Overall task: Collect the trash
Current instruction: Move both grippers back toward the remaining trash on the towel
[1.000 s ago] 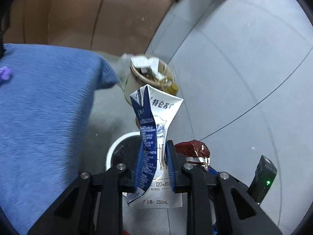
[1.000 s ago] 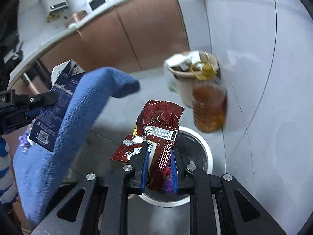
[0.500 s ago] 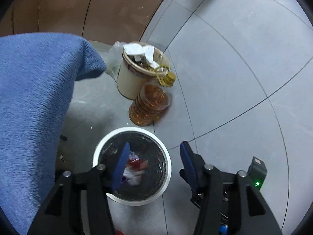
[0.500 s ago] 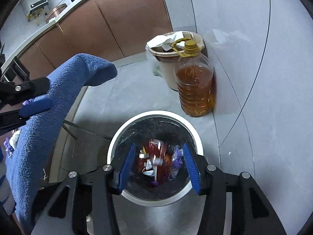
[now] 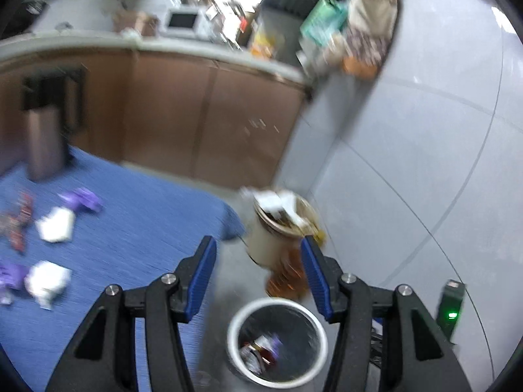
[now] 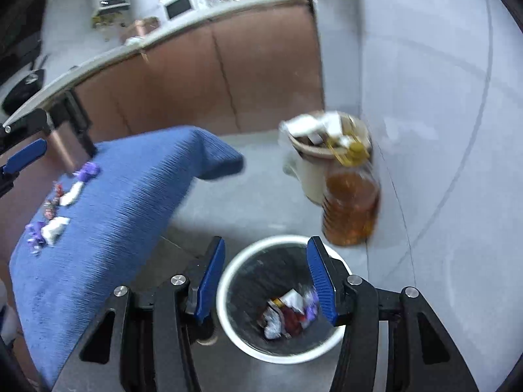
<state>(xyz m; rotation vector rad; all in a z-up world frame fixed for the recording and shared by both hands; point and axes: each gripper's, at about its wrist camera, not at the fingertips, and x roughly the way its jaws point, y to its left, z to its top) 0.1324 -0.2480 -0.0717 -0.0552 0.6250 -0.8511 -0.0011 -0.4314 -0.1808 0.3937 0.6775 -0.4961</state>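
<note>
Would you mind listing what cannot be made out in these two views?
- Scraps on the blue cloth, left wrist view: motion blur hides what they are; in the right wrist view they are too small.
- Trash in the white bin: blurred, partly behind the right hand-held gripper.
- Countertop clutter: blurred and small.
- Oil bottle: no label readable.

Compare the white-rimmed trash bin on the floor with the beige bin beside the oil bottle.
The white-rimmed trash bin has a dark liner; the beige bin shows none. The white-rimmed bin holds only a few wrappers at its bottom, while the beige bin is heaped with paper above its rim. The white-rimmed bin stands between the open right gripper fingers in view; the beige bin sits farther off, against the oil bottle. Both are round, open-topped and on the floor.
</note>
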